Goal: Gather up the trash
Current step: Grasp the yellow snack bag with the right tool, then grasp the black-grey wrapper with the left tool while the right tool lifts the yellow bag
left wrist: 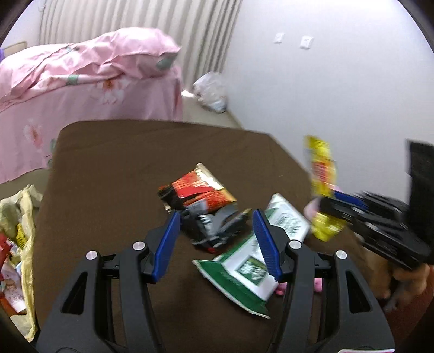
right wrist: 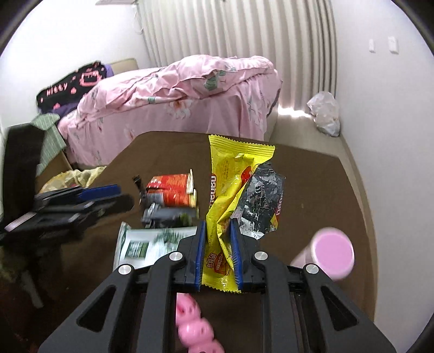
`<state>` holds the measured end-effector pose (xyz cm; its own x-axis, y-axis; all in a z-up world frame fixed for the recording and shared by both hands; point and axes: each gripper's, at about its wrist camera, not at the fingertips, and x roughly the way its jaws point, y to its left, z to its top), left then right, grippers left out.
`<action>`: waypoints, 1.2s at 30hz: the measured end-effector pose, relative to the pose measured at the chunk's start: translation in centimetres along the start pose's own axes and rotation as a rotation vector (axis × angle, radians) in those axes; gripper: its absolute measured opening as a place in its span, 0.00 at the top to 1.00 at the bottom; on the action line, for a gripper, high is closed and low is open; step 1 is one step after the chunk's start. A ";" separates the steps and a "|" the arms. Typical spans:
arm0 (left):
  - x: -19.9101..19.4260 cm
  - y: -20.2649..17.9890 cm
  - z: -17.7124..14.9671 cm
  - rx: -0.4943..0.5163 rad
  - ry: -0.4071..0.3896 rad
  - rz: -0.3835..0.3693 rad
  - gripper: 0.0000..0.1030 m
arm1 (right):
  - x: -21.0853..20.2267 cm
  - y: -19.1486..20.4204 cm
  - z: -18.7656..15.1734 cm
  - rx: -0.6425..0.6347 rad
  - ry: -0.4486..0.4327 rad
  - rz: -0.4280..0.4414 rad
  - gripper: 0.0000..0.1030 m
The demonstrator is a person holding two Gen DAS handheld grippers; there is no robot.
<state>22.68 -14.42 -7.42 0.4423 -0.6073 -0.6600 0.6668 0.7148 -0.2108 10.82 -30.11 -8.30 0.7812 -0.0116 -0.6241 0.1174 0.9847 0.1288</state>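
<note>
Clamped between the blue pads of the right gripper [right wrist: 217, 255] is a yellow snack wrapper [right wrist: 230, 190], crumpled at its middle where the jaws squeeze it, its zigzag-cut top edge standing up beyond the fingertips and its torn side peeled open to show silver foil lining; red and orange print runs along its face. In the left wrist view the same wrapper hangs lifted clear of the brown table [left wrist: 114, 168] at the right edge, blurred. Under the right gripper lies a pink plastic toy [right wrist: 192, 325] with round holes, and just to its right stands a pink cylindrical container [right wrist: 331, 252], also blurred. The left gripper [left wrist: 217, 241] hangs over the table with its jaws standing apart and nothing between the pads. Beneath and just past its fingertips lies a green-and-white packet [left wrist: 244, 271], flat and creased, with a second white-and-green piece beside its right finger. Beyond that sits a crushed black-and-grey wrapper [left wrist: 214, 228], touching a red-and-orange packet [left wrist: 198, 190] with a gold-edged end. Off the table's left edge a pale yellow plastic bag [left wrist: 24, 217] gapes with colourful scraps inside. Farther back stands a bed under a rumpled pink floral duvet [left wrist: 81, 70], then a white plastic bag [left wrist: 211, 92] on the floor by the wall and pleated pale curtains [left wrist: 135, 16].
</note>
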 end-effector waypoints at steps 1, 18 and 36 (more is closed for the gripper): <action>0.4 0.3 0.0 -0.018 0.009 0.019 0.48 | -0.5 -0.2 -0.6 0.013 -0.006 0.002 0.83; 6.2 0.7 2.2 0.093 0.246 -0.246 0.50 | -0.6 -1.0 -4.9 0.022 0.039 0.017 0.83; 1.8 1.0 -0.7 0.100 0.183 -0.064 0.56 | -1.1 -0.5 -5.3 -0.003 0.028 0.021 0.81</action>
<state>23.78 -14.55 -9.31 0.2874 -0.5708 -0.7691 0.7501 0.6335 -0.1899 6.65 -29.67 -11.71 0.7658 0.0140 -0.6429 0.0994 0.9852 0.1399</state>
